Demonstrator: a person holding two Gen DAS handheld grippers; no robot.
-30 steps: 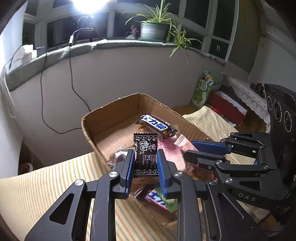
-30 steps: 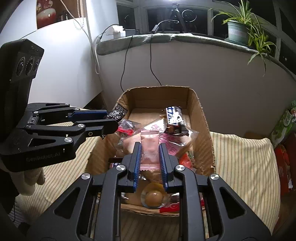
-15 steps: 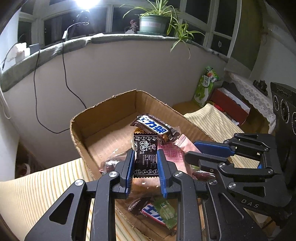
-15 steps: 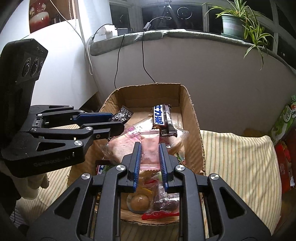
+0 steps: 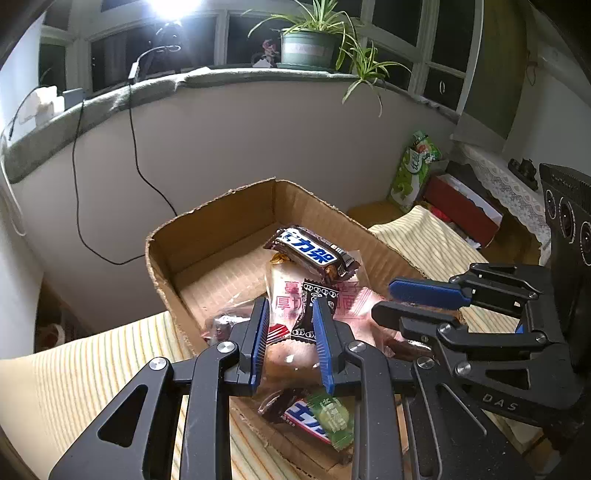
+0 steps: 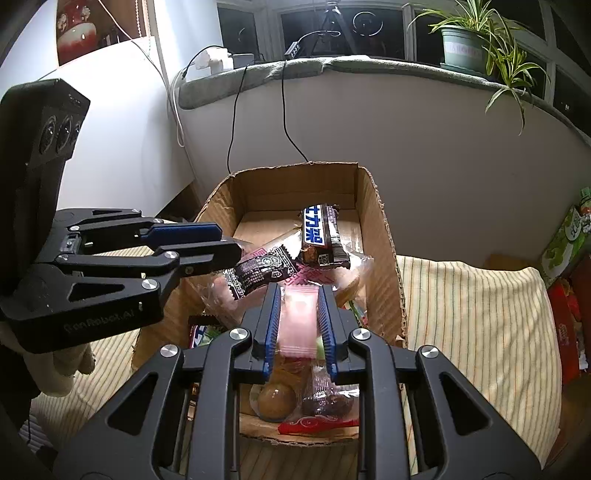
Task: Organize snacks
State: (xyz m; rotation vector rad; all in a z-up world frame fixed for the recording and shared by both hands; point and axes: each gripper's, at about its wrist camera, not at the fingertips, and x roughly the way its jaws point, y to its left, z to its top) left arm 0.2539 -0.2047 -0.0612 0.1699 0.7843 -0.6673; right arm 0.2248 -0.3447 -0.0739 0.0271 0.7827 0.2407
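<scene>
Two views split the detail: your right wrist camera shows the right gripper point(image 6: 298, 320) opening, its jaws still flanking a blurred pink packet point(image 6: 297, 322) above the cardboard box point(image 6: 384, 236), which the left camera hides. Your left gripper point(image 5: 290, 334) is nearly closed beside a black sachet point(image 5: 312, 314); whether it grips, I cannot tell. Its fingers block the box's near edge.

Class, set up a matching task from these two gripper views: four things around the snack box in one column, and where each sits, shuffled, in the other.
Things:
1. black patterned sachet
2. pink packet
3. chocolate bar
4. spider plant

Places:
A. on the window ledge
B. lying on top of the snacks in the cardboard box
C. between the right gripper fingers
D. between the left gripper fingers

Pairs: 1-D, 2-C, 3-B, 4-A
</scene>
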